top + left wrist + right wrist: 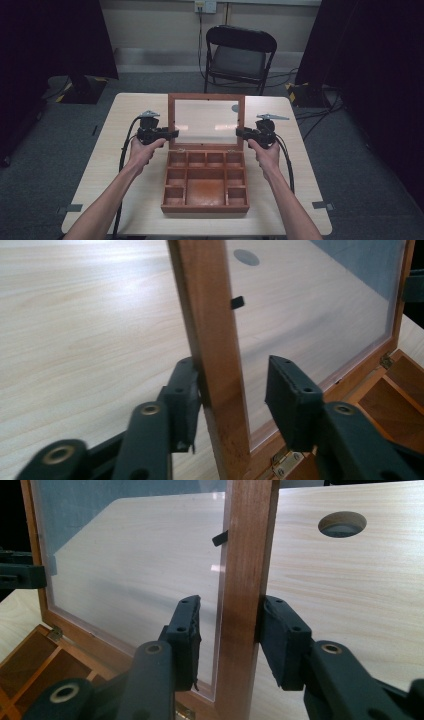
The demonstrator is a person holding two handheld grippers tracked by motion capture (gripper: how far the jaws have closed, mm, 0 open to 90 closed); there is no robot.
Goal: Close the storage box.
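Both forearms are bare, no sleeves showing. The left gripper [171, 133] and right gripper [240, 132] are black, each with 2 screw-studded jaws, brass pivot rivets, a grey 3-cornered top plate and a trailing black cable.

This looks like a lab or studio room set up for recording. A pale wood-grain bench [125, 150] stands alone on grey carpet [45, 165], with black curtains [55, 40] hanging at both sides. Cables [310, 117] trail across the floor, yellow-and-black hazard tape [299, 91] marks a spot, and tape tabs [70, 208] mark the bench's place. A black folding chair [239, 55] stands by the plain wall under a socket [205, 6].
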